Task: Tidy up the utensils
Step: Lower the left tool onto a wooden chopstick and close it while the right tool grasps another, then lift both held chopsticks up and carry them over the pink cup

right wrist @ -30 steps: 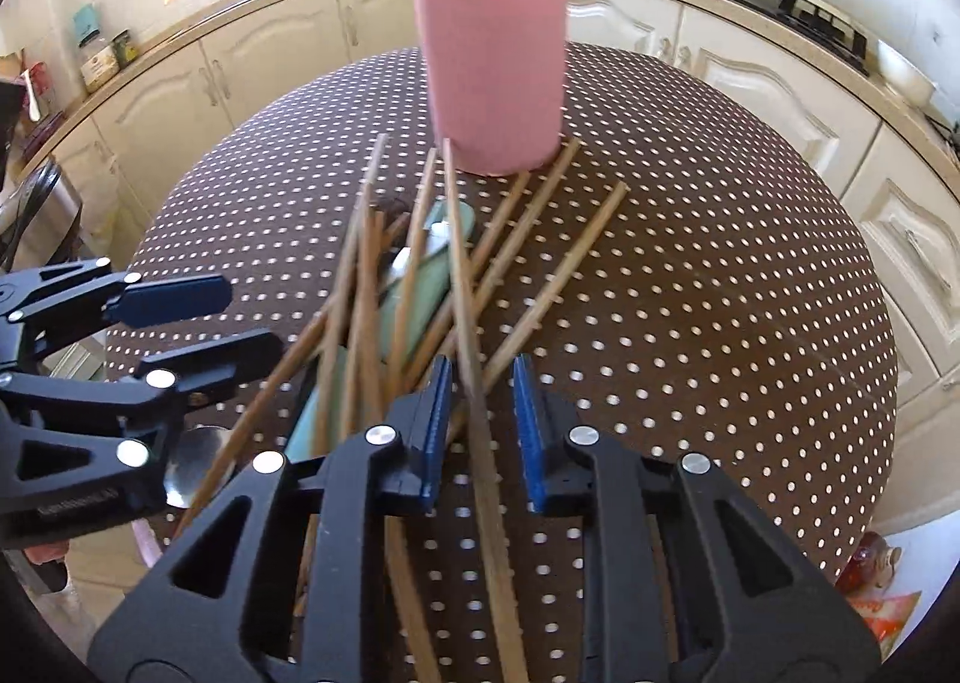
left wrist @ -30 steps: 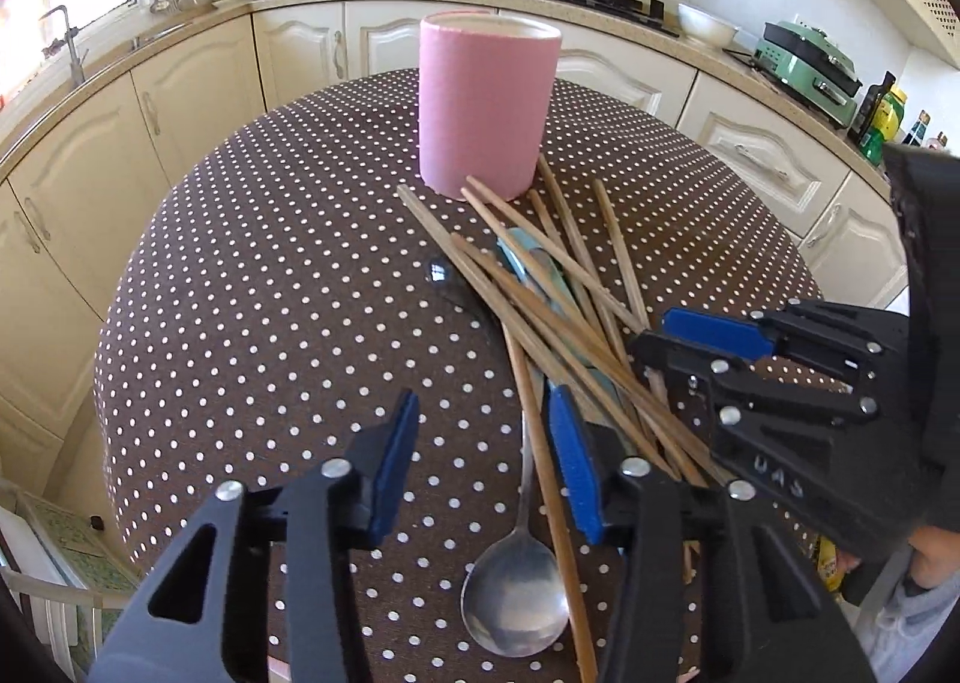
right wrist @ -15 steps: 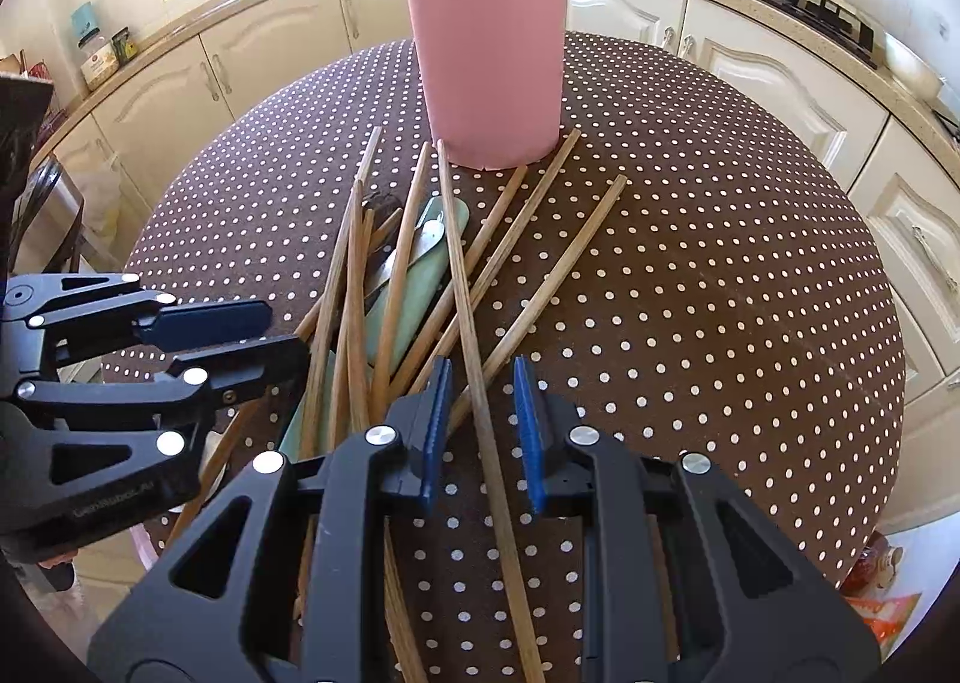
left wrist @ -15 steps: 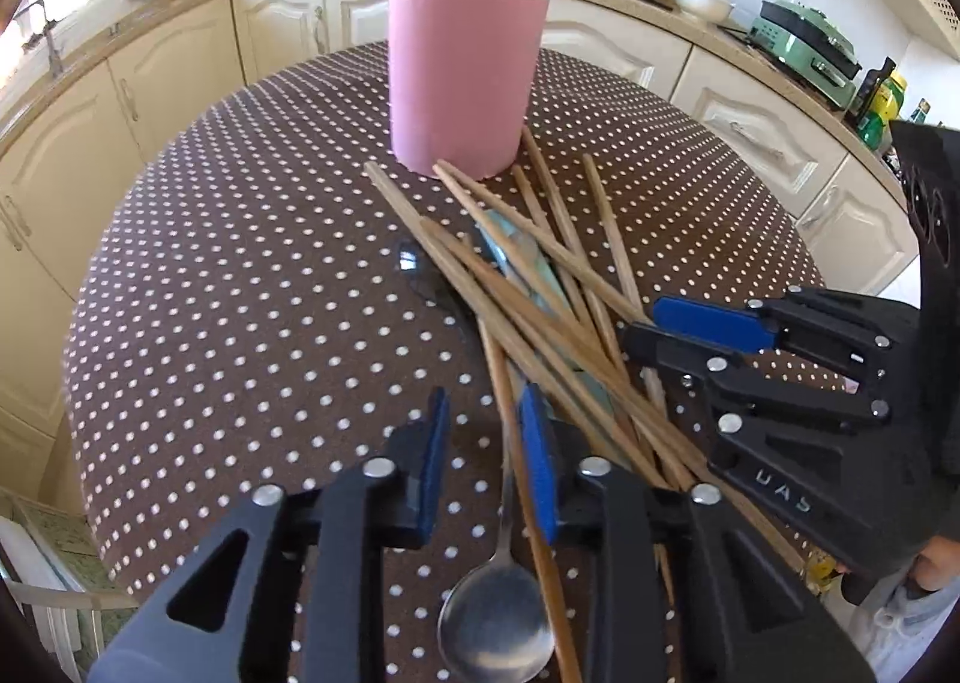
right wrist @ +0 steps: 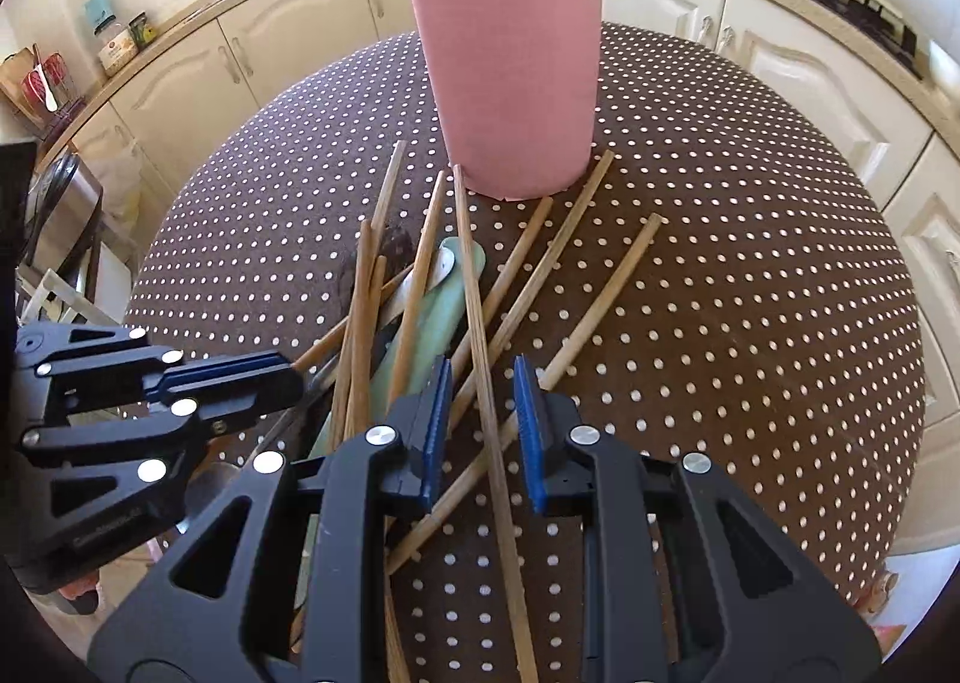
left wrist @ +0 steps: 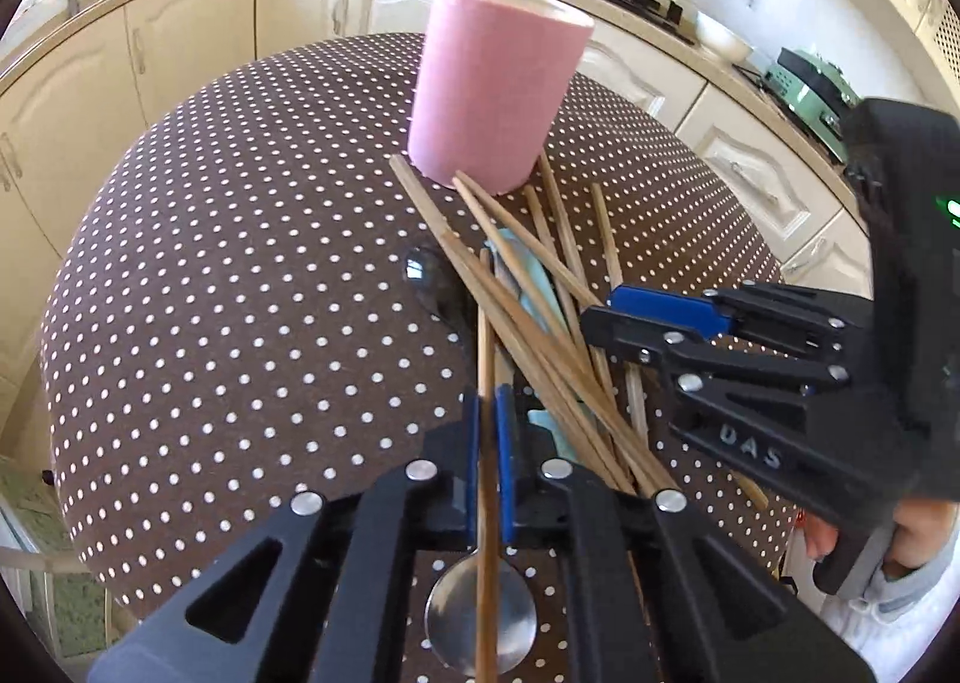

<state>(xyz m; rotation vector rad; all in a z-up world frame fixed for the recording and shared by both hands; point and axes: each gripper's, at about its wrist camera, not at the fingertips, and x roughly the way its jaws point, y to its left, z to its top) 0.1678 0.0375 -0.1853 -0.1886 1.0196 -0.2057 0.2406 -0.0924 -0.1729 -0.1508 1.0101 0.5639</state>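
Here the left gripper (left wrist: pixel 487 461) was clamped on one chopstick (left wrist: pixel 483 335), its blue pads pressed to both sides of the stick, just above a spoon (left wrist: pixel 480 632). The right gripper (right wrist: pixel 480 431) had its fingers apart, with another chopstick (right wrist: pixel 474 287) running between them; the pads did not touch it. The other chopsticks lay crossed in a pile (right wrist: pixel 360 323) on the dotted table (right wrist: pixel 750 293), some reaching the foot of the pink cup (right wrist: pixel 510 77), which stood upright.
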